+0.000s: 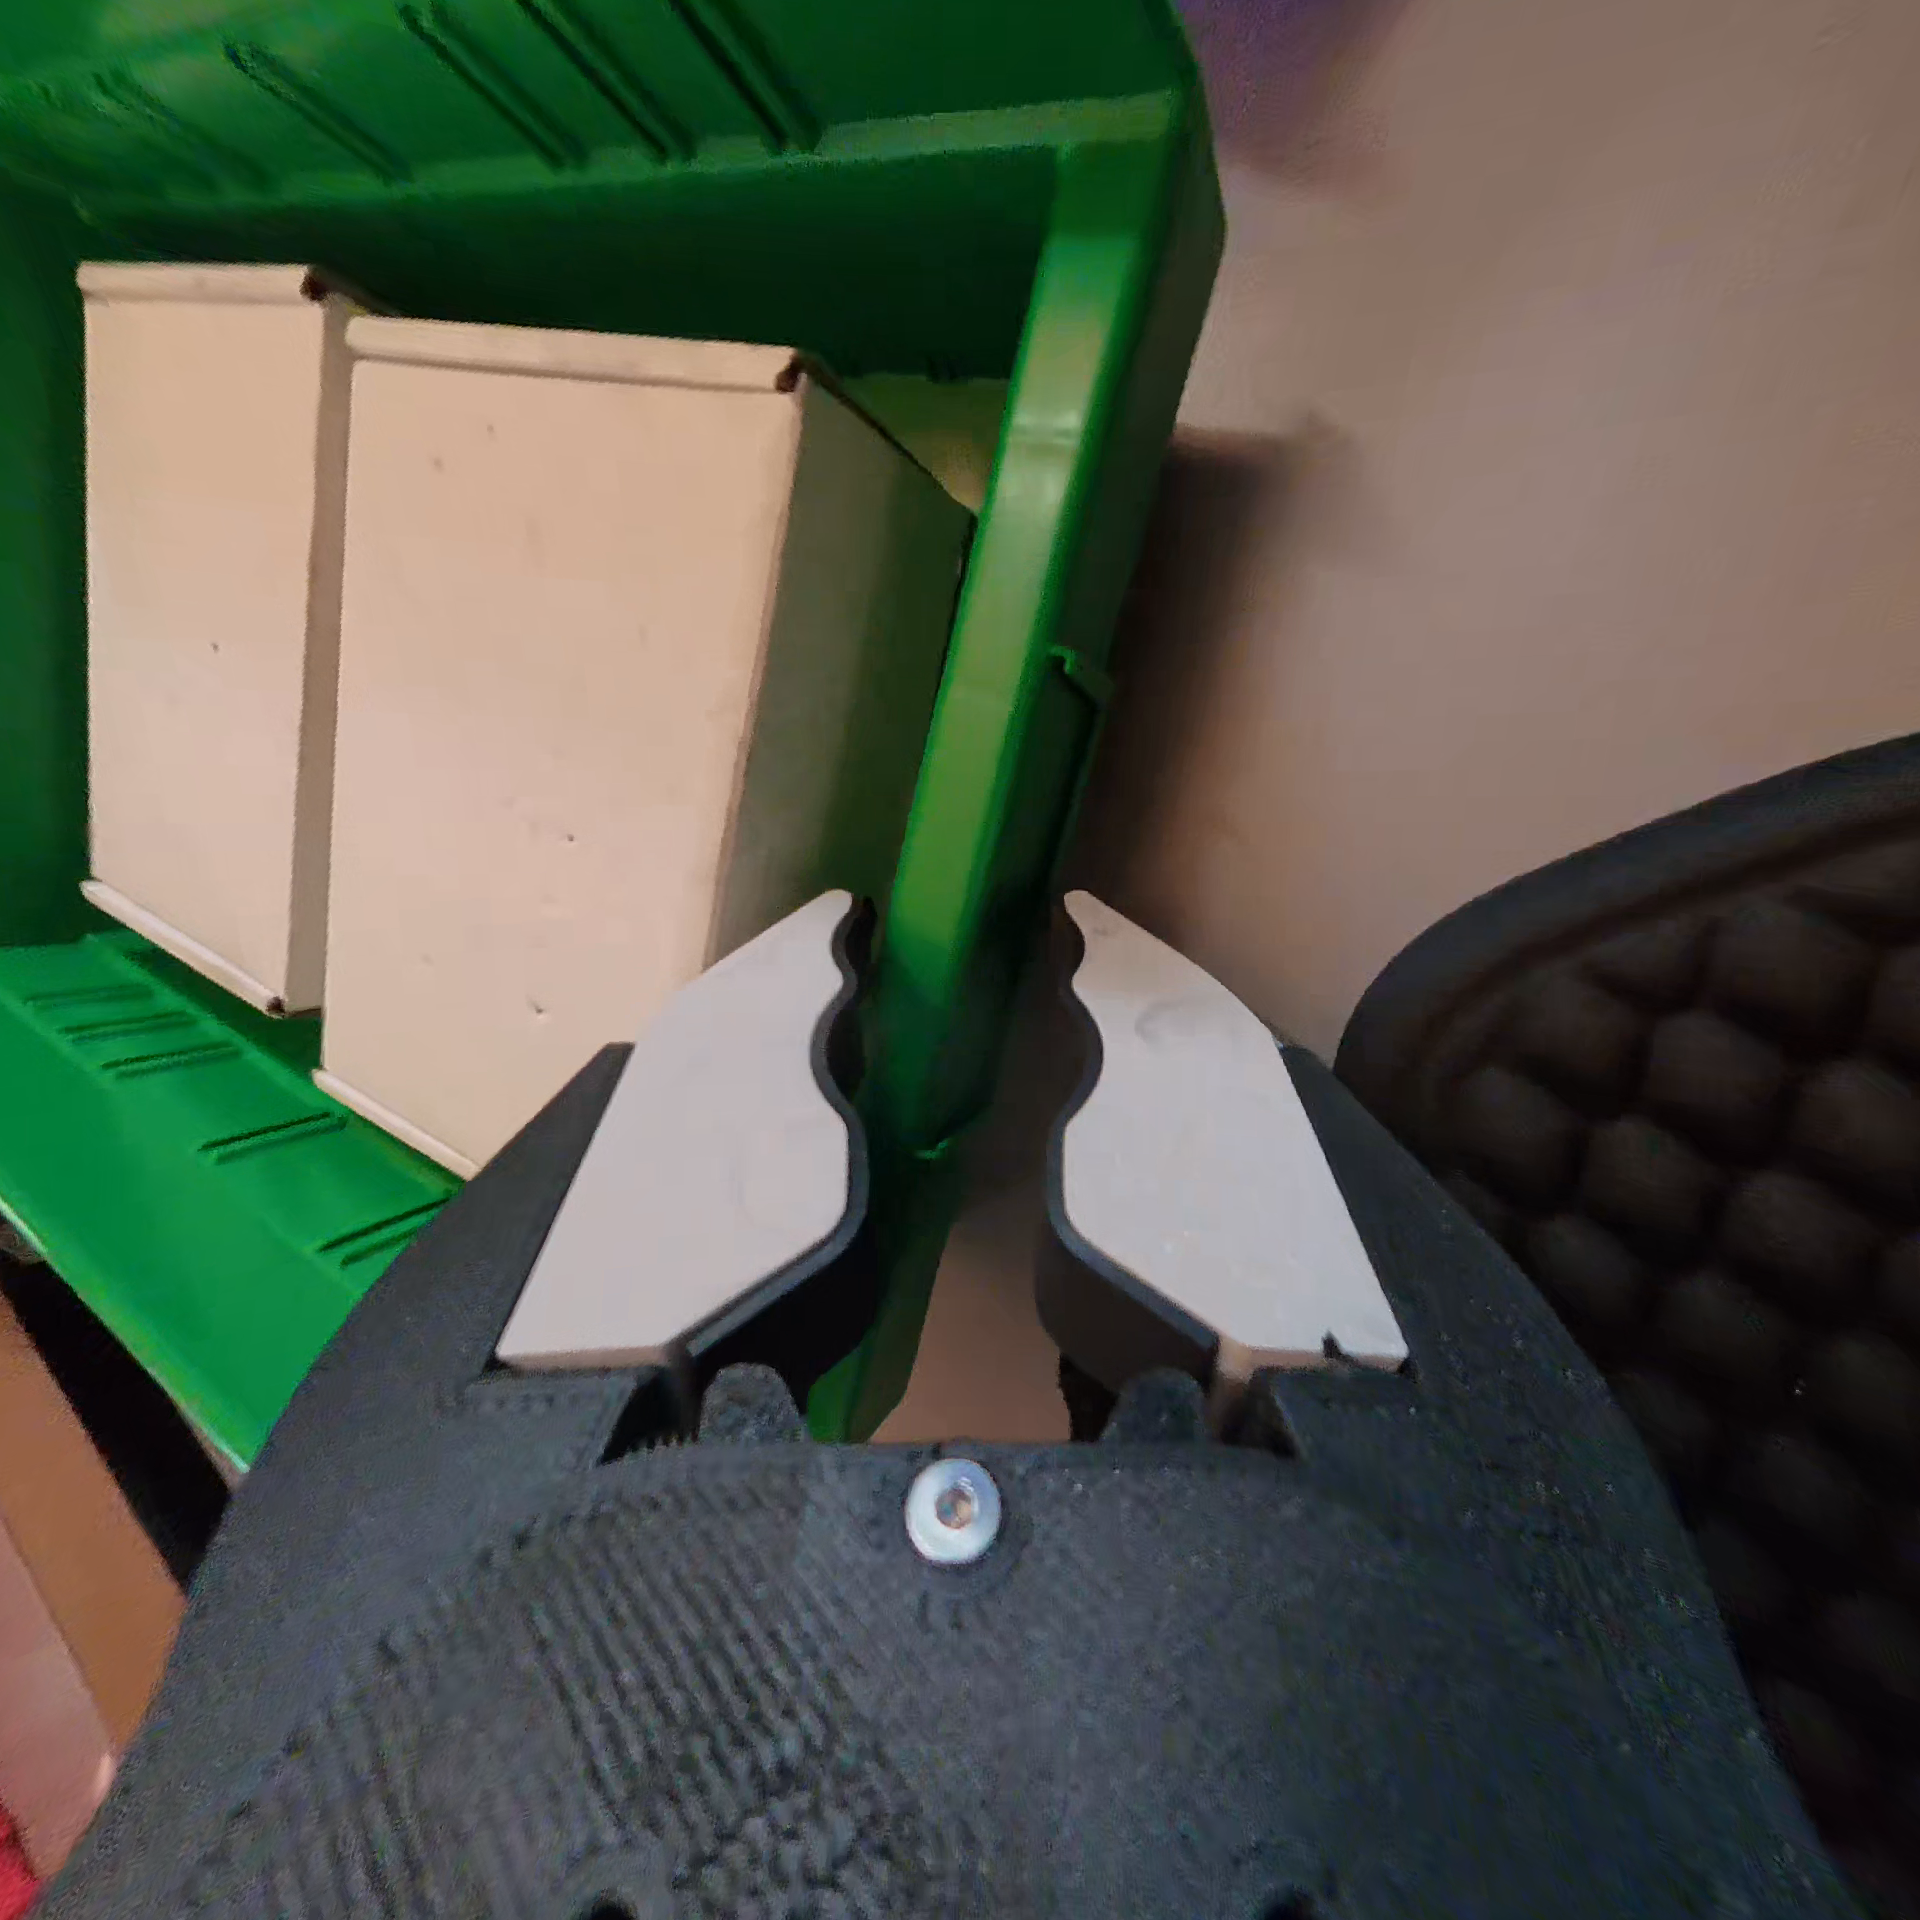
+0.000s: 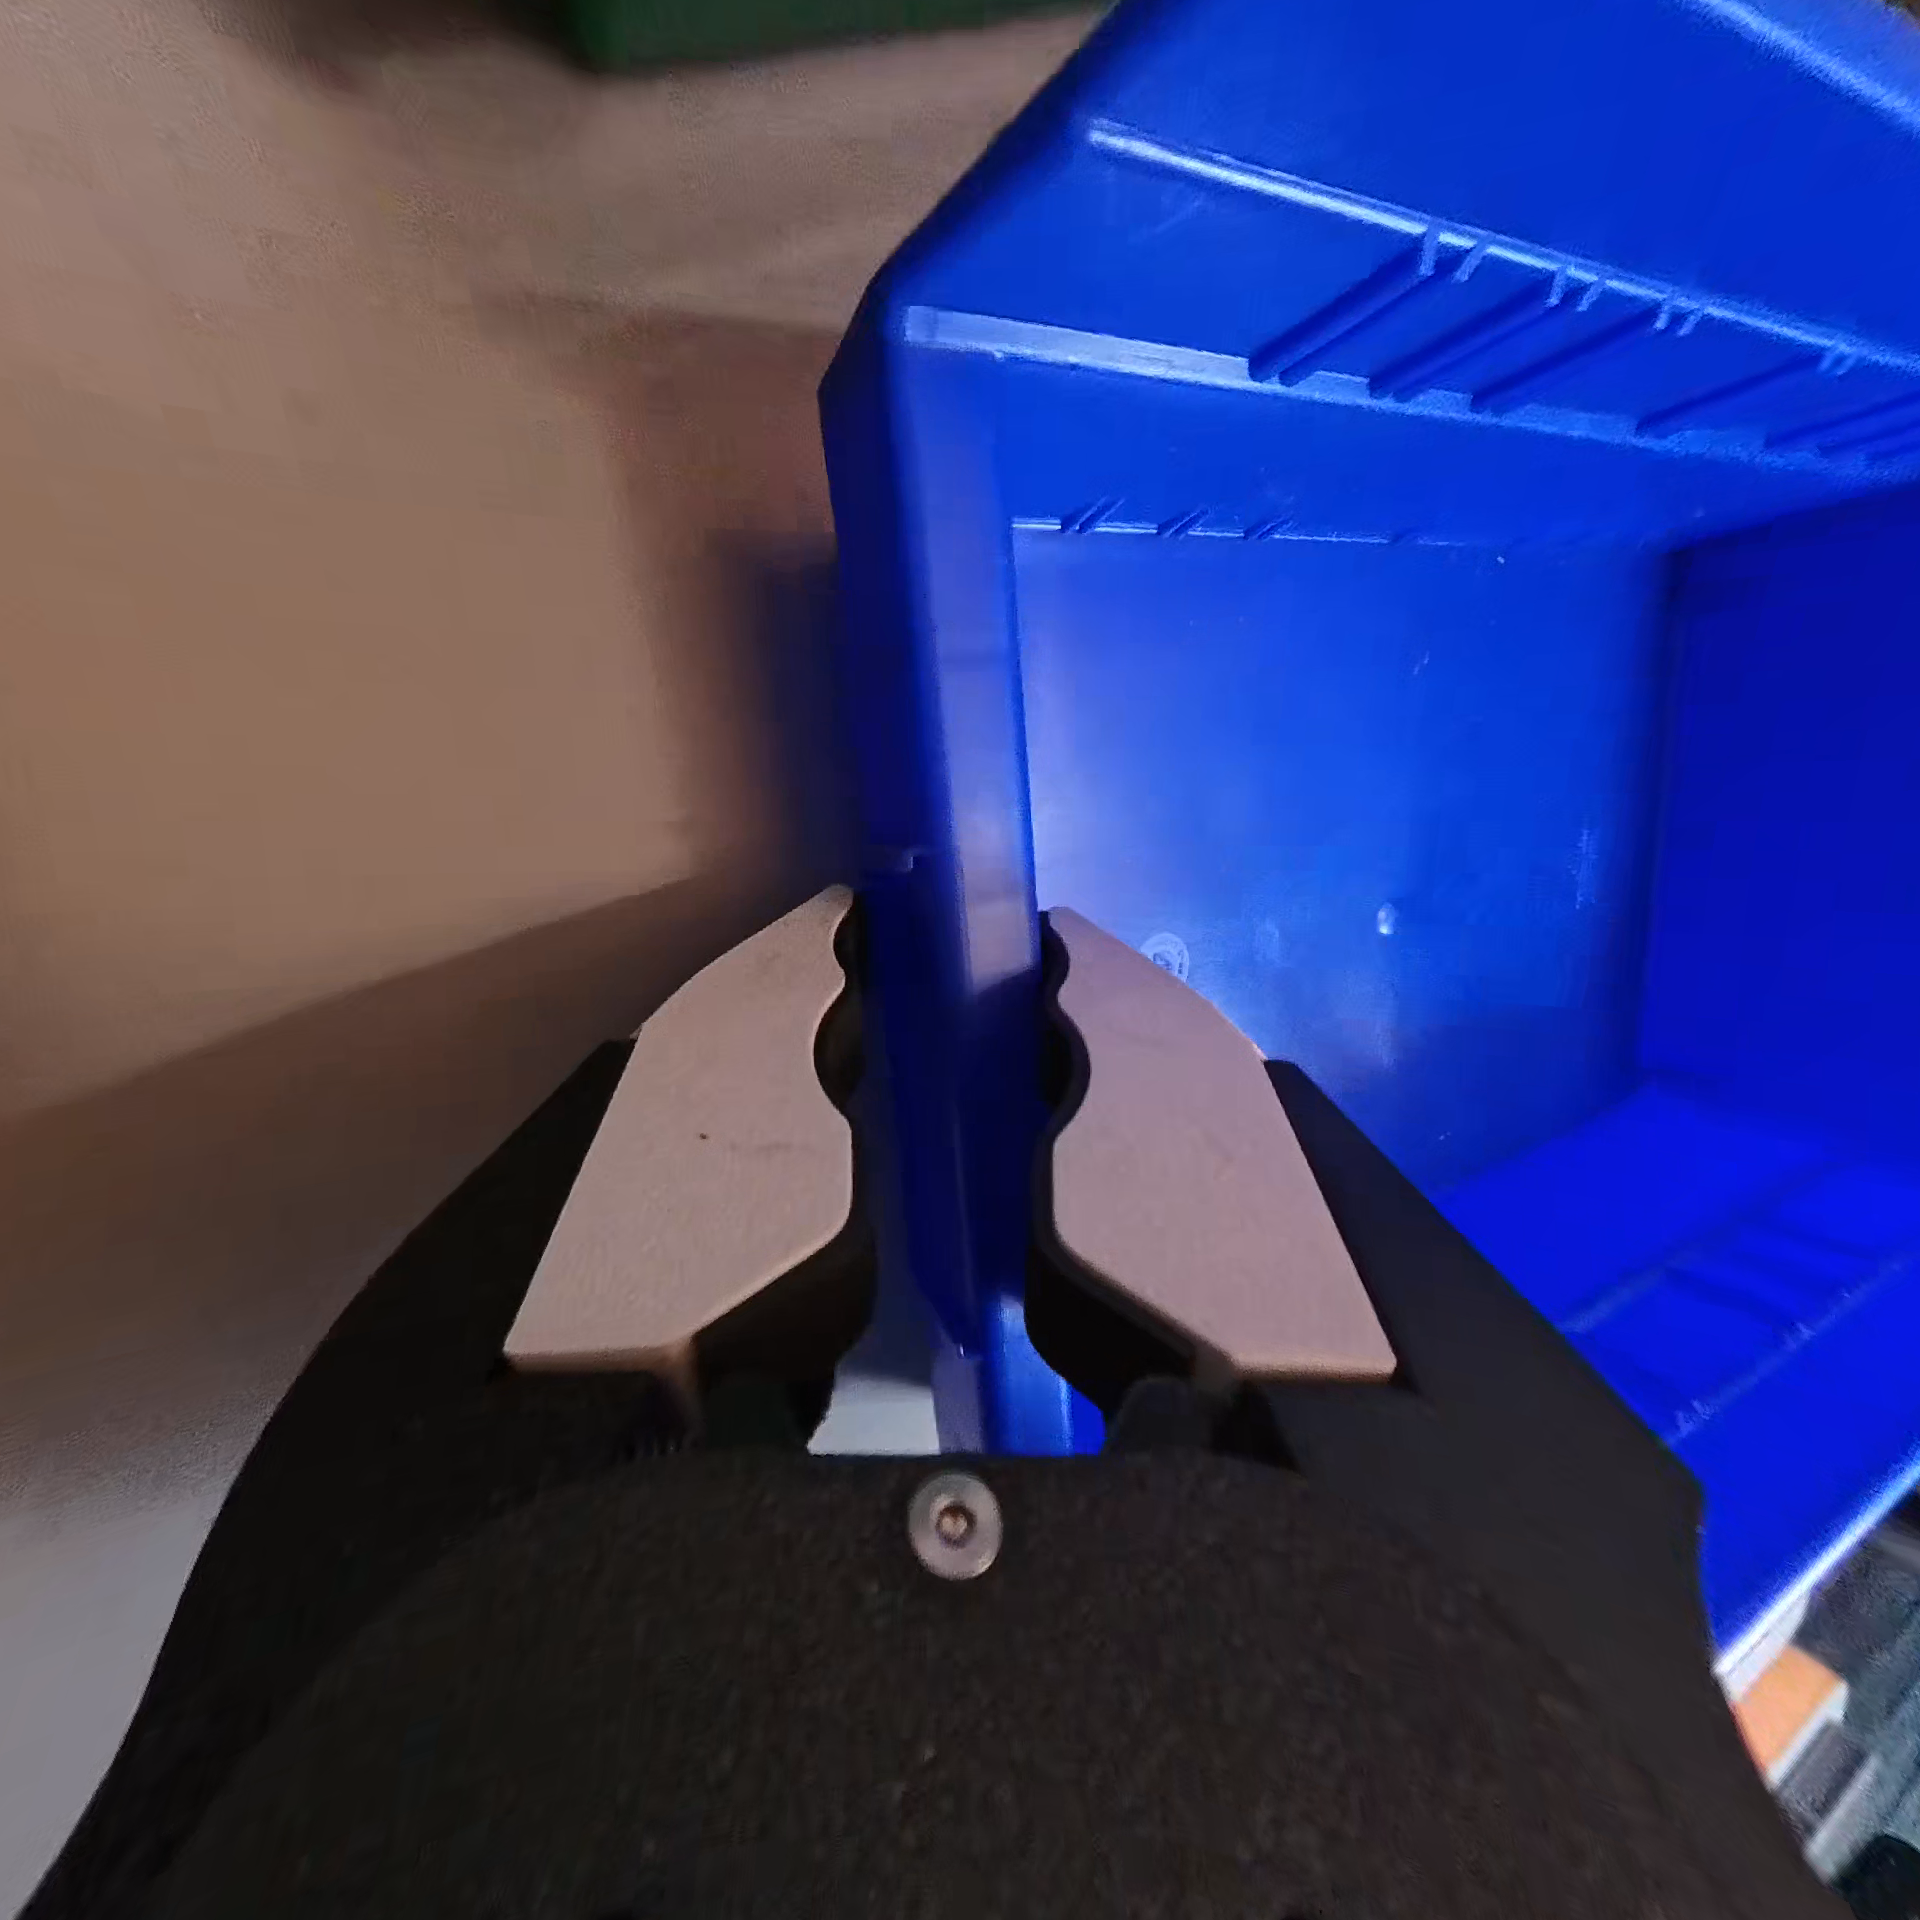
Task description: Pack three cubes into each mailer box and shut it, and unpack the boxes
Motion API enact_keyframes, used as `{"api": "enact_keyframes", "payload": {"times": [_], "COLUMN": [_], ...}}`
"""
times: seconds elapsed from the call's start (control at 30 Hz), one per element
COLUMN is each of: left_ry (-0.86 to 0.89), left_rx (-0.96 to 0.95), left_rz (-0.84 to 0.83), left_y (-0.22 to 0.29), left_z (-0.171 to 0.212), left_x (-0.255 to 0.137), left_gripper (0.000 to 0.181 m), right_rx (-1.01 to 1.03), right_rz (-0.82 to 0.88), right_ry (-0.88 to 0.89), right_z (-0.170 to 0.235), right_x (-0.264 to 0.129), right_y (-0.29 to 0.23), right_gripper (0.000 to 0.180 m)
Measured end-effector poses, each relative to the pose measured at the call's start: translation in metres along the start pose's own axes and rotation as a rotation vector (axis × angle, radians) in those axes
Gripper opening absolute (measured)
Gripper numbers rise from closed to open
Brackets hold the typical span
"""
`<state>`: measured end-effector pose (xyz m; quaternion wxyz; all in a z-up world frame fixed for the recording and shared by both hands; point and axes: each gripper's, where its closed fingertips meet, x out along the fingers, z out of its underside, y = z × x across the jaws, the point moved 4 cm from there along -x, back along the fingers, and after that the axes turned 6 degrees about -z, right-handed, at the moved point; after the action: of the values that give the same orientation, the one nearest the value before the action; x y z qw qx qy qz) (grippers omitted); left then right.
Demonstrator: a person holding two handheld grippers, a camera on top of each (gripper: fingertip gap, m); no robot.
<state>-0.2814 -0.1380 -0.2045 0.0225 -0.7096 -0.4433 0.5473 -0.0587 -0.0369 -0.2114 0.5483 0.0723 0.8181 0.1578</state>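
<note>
In the left wrist view, two closed white mailer boxes (image 1: 540, 727) (image 1: 197, 623) lie side by side inside a green plastic bin (image 1: 1081, 436). My left gripper (image 1: 961, 909) straddles the bin's right wall, one finger inside and one outside, closed on the rim. In the right wrist view, my right gripper (image 2: 948, 914) is shut on the left wall of a blue plastic bin (image 2: 1351, 727). The part of the blue bin's inside that shows is empty. No cubes are visible in either view.
A black quilted, curved chair part (image 1: 1683, 1195) sits close to the right of the left gripper. A tan surface (image 1: 1558, 416) lies behind the green bin and also shows left of the blue bin (image 2: 364, 623). A green shape (image 2: 810, 26) sits at the top edge of the right wrist view. The gap from one gripper's tips to the other's is roughly 25 cm.
</note>
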Motion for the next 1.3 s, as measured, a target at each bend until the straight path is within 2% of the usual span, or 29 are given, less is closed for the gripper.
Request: {"api": "enact_keyframes", "payload": {"times": [0.17, 0.37, 0.6, 0.8, 1.3], "left_ry": [0.043, 0.048, 0.014, 0.015, 0.005], "left_rx": [0.061, 0.046, 0.031, 0.012, -0.012], "left_rz": [-0.011, 0.004, 0.026, 0.037, 0.055], "left_y": [0.000, -0.007, -0.032, -0.057, -0.077], "left_z": [-0.009, -0.021, -0.028, -0.029, -0.031], "left_x": [0.006, 0.017, 0.038, 0.056, 0.071], "left_gripper": [0.030, 0.029, 0.029, 0.028, 0.027], "right_rx": [0.046, 0.074, 0.084, 0.104, 0.216], "right_rz": [0.044, 0.084, 0.052, 0.022, 0.100], "right_ry": [-0.033, -0.121, -0.197, -0.213, -0.213], "right_z": [0.063, 0.141, 0.200, 0.222, 0.223], "right_x": [-0.028, -0.055, -0.065, -0.061, -0.046], "right_y": [-0.005, 0.004, 0.042, 0.075, 0.111], "right_gripper": [0.029, 0.029, 0.029, 0.029, 0.030]}}
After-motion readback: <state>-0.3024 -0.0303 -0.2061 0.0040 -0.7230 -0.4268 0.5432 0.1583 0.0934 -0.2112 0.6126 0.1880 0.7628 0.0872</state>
